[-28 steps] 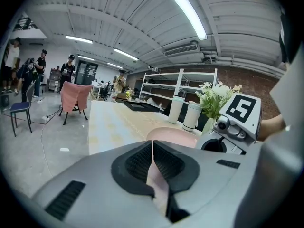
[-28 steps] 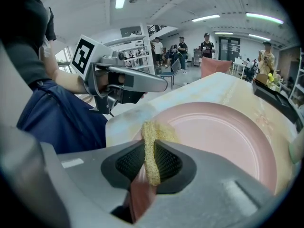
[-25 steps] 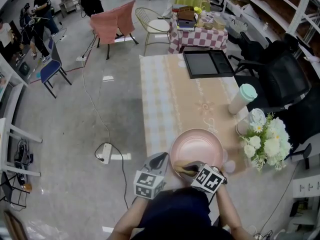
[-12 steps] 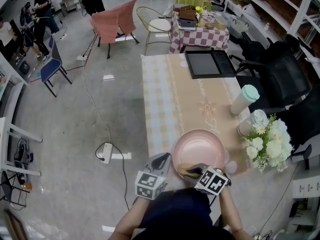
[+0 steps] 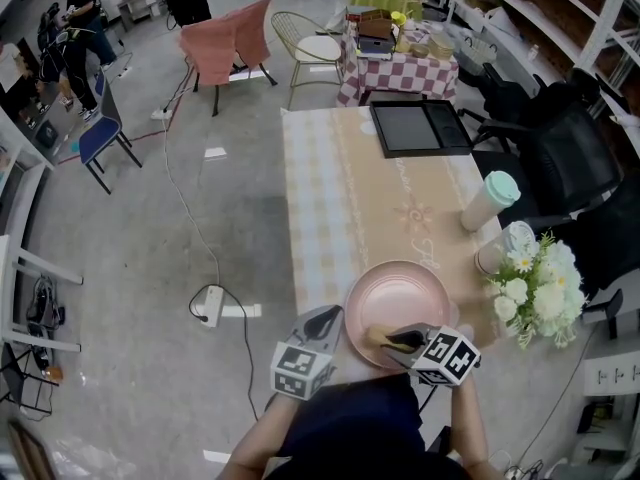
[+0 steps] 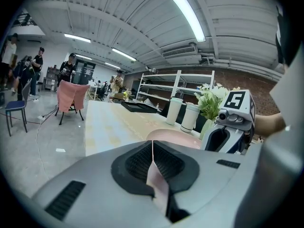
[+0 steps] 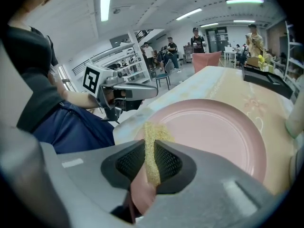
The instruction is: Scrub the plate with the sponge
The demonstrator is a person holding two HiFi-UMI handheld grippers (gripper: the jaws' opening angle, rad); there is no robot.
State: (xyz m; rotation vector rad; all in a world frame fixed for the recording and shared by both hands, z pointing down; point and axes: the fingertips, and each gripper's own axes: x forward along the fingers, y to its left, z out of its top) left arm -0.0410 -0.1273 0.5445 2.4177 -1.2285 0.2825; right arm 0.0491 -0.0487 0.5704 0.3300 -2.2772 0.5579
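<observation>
Nearest, left gripper point(image 6: 153, 150): jaws drawn to a narrow slit, pinching a thin pink edge, the plate's rim, at the plate's 8 o'clock in the head view.
Right gripper point(image 7: 151, 152): jaws clamped narrow on the sponge, coming in from the plate's 5 o'clock.
Sponge point(image 7: 153, 136): yellow, coarse, standing on edge between the right jaws; its free end lies on the plate near the 6 o'clock rim.
Plate point(image 5: 402, 286): pink, round, flat on the near end of the table.
Table point(image 5: 330, 203): long, under a pale beige cloth.
Flowers point(image 5: 540, 290): white bunch, at the plate's 3 o'clock.
White cup point(image 5: 503, 245): at 2 o'clock, just beside the flowers.
Tumbler point(image 5: 488, 200): teal lid, upright, at 1 o'clock.
Black tray point(image 5: 417, 126): at 12 o'clock, far end of the table.
</observation>
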